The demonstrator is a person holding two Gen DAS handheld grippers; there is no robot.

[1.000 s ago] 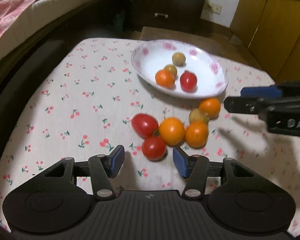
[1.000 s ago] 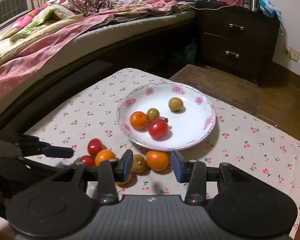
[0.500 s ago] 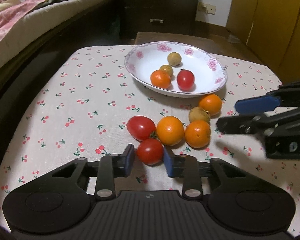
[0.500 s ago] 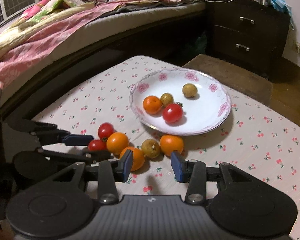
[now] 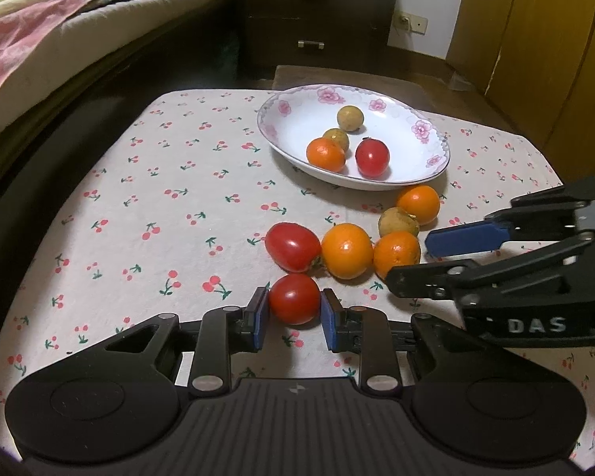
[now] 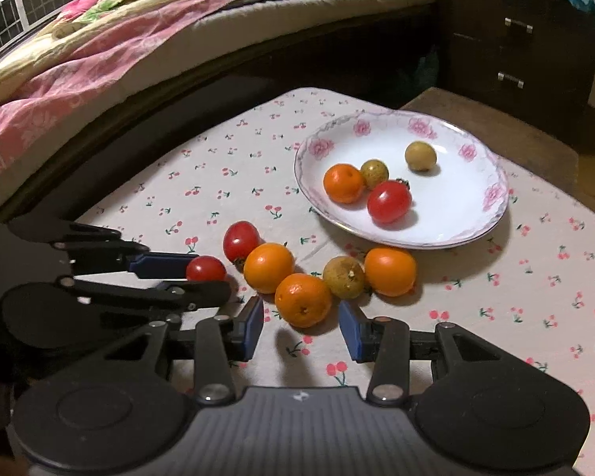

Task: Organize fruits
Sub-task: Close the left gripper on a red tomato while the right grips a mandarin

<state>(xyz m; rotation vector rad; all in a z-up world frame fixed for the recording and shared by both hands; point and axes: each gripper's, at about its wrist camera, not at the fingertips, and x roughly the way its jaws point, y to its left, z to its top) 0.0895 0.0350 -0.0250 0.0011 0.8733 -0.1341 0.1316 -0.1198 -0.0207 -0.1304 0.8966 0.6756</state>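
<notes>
Left gripper: blue-padded fingers closed on a small, round red cherry tomato, one pad against each flank; the jaws have just been closing onto it. The tomato appears to rest on the white cherry-print tablecloth, at the near edge of the loose fruit cluster, just beside a larger oval red tomato whose long axis runs across the view, roughly level with the jaw line. The held tomato is nearly spherical, so no clear long axis or pointing direction can be read.

Right gripper: fingers apart and empty, straddling open cloth just in front of a round orange mandarin; the fruit lies straight ahead, slightly beyond the pads, untouched. Its stem dimple faces the camera and downward. A brownish-yellow round fruit touches it on the right.

Destination, as judged: the white oval porcelain dish with pink floral rim lies beyond the cluster, ahead and to the right of the left gripper, already holding four fruits. The left hand needs a lift and forward carry; the right gripper sits nearer the dish
</notes>
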